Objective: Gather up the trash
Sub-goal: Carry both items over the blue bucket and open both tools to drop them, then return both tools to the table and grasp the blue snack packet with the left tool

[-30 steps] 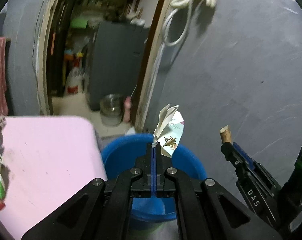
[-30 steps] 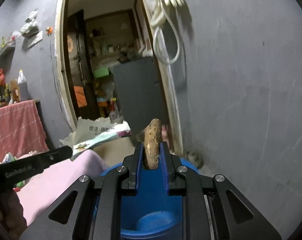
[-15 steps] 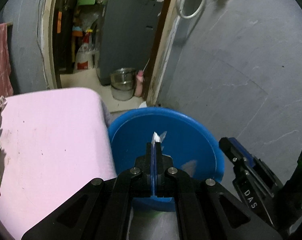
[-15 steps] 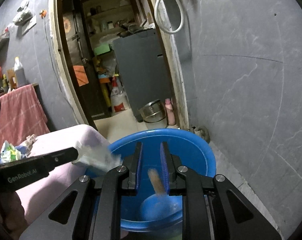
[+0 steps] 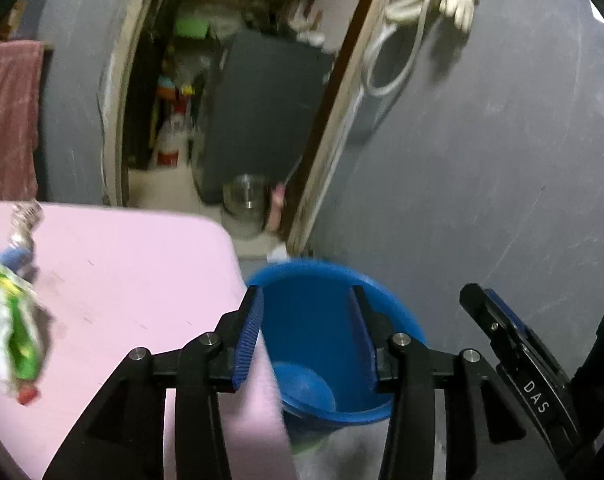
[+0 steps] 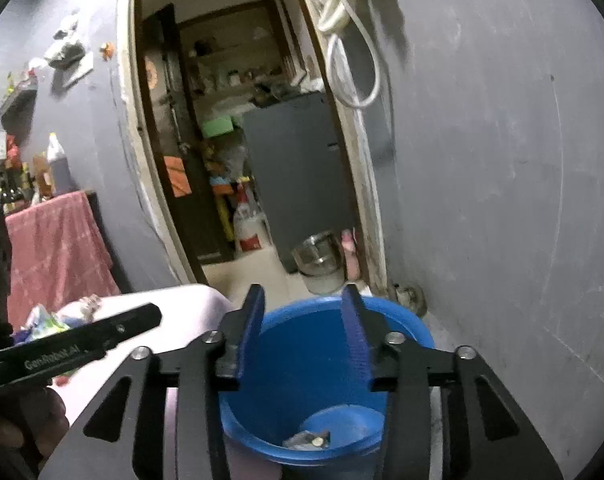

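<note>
Both grippers, left (image 5: 306, 336) and right (image 6: 304, 336), hover over the blue bucket (image 6: 398, 320), jaws opening with nothing between them. Some scraps (image 6: 308, 438) lie in the bucket; wrappers (image 5: 9, 320) beside it on the pink table (image 5: 133, 264) remain to collect.

The bucket (image 6: 406, 324) stands just right of the table (image 5: 121, 280) – trash (image 6: 308, 438) in it, wrappers (image 5: 9, 320) on the table's left.
</note>
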The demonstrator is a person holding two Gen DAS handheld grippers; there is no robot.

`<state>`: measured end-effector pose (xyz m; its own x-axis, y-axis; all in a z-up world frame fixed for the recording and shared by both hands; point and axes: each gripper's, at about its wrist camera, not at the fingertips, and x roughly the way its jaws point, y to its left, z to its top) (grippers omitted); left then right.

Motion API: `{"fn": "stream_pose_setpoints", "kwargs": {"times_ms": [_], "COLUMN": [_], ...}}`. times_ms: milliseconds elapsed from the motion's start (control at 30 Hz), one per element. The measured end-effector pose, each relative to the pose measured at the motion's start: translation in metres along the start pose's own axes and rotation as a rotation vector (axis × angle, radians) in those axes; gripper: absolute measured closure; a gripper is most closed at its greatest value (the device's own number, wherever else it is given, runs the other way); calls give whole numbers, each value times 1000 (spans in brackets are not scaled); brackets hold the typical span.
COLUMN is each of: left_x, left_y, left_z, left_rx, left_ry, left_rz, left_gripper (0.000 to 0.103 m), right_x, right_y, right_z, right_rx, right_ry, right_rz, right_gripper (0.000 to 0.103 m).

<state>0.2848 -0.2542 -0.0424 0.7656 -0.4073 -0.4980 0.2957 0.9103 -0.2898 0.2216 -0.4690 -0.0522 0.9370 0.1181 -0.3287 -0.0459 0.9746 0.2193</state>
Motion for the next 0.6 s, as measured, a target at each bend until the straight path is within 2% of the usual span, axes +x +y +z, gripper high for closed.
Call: {"fn": "stream_pose_setpoints", "kwargs": {"times_ms": [33, 133, 233, 300, 400, 433, 467, 600], "left_x": [-9, -39, -73, -96, -130, -142, -151, -192], "left_y": [2, 15, 32, 43, 64, 71, 78, 112], "left_z": [2, 10, 19, 22, 26, 26, 25, 24], "left_rx": [5, 4, 1, 2, -1, -4, -9, -45], "left_ry": [-18, -88, -163, -205, -272, -282, -290, -328], "left_rz": [5, 26, 63, 92, 134, 147, 159, 202], "left_gripper": [63, 47, 37, 20, 13, 9, 3, 3], "right_x": [-4, -16, -29, -40, -52, -55, -58, -69], "right_y": [5, 24, 49, 66, 90, 97, 104, 138], "right_z": [3, 13, 22, 27, 32, 33, 33, 34], "right_rx": [-1, -2, -23, -29, -32, -30, -27, -15], "right_ry": [-12, -50, -94, -131, -176, -186, -196, -229], "right_rz": [5, 28, 53, 75, 107, 118, 129, 192], "right_gripper": [55, 47, 29, 23, 10, 3, 0, 0]}}
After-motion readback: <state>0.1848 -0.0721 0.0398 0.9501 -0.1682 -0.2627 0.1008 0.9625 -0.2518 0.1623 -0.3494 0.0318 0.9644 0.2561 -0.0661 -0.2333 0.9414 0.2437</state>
